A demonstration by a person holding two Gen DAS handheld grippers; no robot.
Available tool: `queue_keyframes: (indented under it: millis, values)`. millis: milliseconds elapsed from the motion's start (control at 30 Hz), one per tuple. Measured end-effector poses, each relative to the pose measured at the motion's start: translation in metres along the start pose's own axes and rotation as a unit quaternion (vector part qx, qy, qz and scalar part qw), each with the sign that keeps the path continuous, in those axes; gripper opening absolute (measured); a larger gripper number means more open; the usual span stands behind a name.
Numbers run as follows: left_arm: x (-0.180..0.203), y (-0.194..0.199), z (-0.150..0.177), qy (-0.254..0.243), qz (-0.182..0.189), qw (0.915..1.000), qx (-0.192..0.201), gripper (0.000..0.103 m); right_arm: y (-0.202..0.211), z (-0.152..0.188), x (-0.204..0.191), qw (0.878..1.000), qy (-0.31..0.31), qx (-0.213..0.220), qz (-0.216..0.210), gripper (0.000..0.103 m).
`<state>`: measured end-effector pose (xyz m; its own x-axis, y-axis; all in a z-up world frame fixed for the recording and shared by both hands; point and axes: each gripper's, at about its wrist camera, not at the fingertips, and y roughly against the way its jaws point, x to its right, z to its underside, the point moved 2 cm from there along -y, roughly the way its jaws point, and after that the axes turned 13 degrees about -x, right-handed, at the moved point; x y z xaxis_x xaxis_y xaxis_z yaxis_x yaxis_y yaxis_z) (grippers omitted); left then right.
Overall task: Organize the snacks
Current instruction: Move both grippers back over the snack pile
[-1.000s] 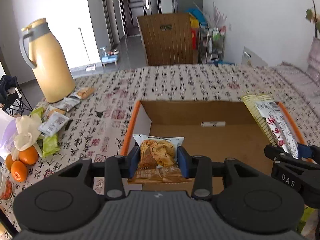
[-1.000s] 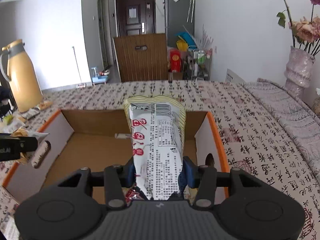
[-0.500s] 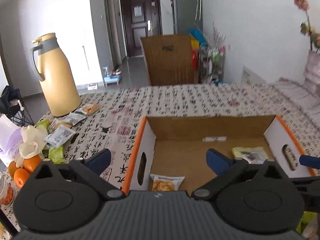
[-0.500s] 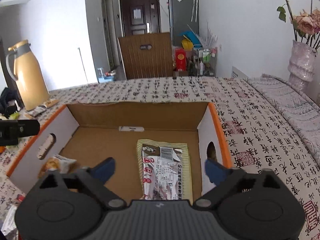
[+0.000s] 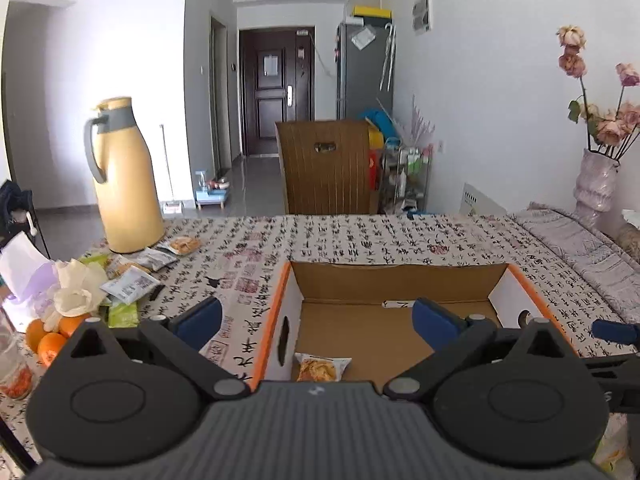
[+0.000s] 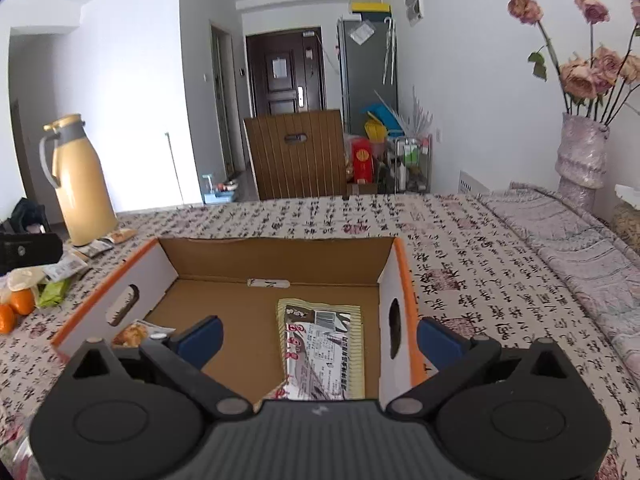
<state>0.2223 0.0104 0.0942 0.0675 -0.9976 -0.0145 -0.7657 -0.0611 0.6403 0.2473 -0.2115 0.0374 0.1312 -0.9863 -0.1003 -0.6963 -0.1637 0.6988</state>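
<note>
An open cardboard box (image 5: pixel 400 276) (image 6: pixel 280 254) with orange-edged white sides sits on the patterned tablecloth. A small snack packet with an orange picture (image 5: pixel 322 366) (image 6: pixel 134 332) lies in its near left corner. A long silver and yellow snack bag (image 6: pixel 320 354) lies flat on the box floor toward the right. My left gripper (image 5: pixel 318 318) is open above the near left part of the box, nothing between its blue pads. My right gripper (image 6: pixel 318 338) is open too, over the long bag without touching it. More loose snack packets (image 5: pixel 132 276) lie left of the box.
A tall yellow thermos jug (image 5: pixel 124 176) stands at the table's far left. Oranges (image 5: pixel 48 336) and crumpled paper (image 5: pixel 78 292) lie near the left edge. A vase of dried flowers (image 6: pixel 582 152) stands at the far right. A wooden chair back (image 5: pixel 324 166) rises beyond the table.
Both grippers opened and let go: the small packet and the long bag dropped into the box. Both grippers then pulled back and rose, so more of the room shows.
</note>
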Motion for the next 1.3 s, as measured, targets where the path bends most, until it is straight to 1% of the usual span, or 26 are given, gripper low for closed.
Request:
queue_keyframes:
  millis: [167, 267, 433, 567, 667, 833, 900, 1000, 1133, 1300]
  values:
    - [-0.007, 0.022, 0.019, 0.004, 0.012, 0.9998, 0.015, 0.103, 0.029, 0.023, 0.005, 1.0, 0.012, 0.02, -0.001, 0.103]
    - [-0.008, 0.034, 0.034, -0.008, 0.015, 0.9995, 0.026, 0.103, 0.044, 0.037, 0.009, 1.0, 0.014, 0.028, -0.001, 0.103]
    - [-0.012, 0.048, 0.061, -0.017, 0.03, 0.9987, 0.037, 0.103, 0.068, 0.062, 0.015, 0.999, 0.014, 0.047, -0.005, 0.103]
    - [-0.014, 0.057, 0.087, -0.007, 0.046, 0.9979, 0.044, 0.103, 0.084, 0.082, 0.019, 0.998, 0.013, 0.062, -0.007, 0.103]
    - [-0.016, 0.059, 0.105, 0.005, 0.055, 0.9977, 0.04, 0.103, 0.093, 0.097, 0.023, 0.998, 0.011, 0.068, -0.007, 0.103]
    - [-0.019, 0.058, 0.135, 0.008, 0.074, 0.9971, 0.019, 0.103, 0.098, 0.118, 0.027, 0.998, 0.01, 0.063, -0.005, 0.103]
    - [-0.019, 0.061, 0.149, 0.002, 0.071, 0.9973, 0.021, 0.103, 0.099, 0.13, 0.03, 0.998, 0.01, 0.062, 0.005, 0.103]
    - [-0.02, 0.062, 0.162, 0.006, 0.07, 0.9974, 0.018, 0.103, 0.099, 0.145, 0.038, 0.999, -0.005, 0.051, 0.012, 0.103]
    - [-0.018, 0.063, 0.171, 0.006, 0.072, 0.9973, 0.014, 0.103, 0.096, 0.162, 0.044, 0.999, -0.01, 0.031, 0.021, 0.103]
    - [-0.015, 0.062, 0.174, 0.005, 0.07, 0.9974, 0.012, 0.103, 0.09, 0.17, 0.048, 0.999, -0.017, 0.018, 0.028, 0.103]
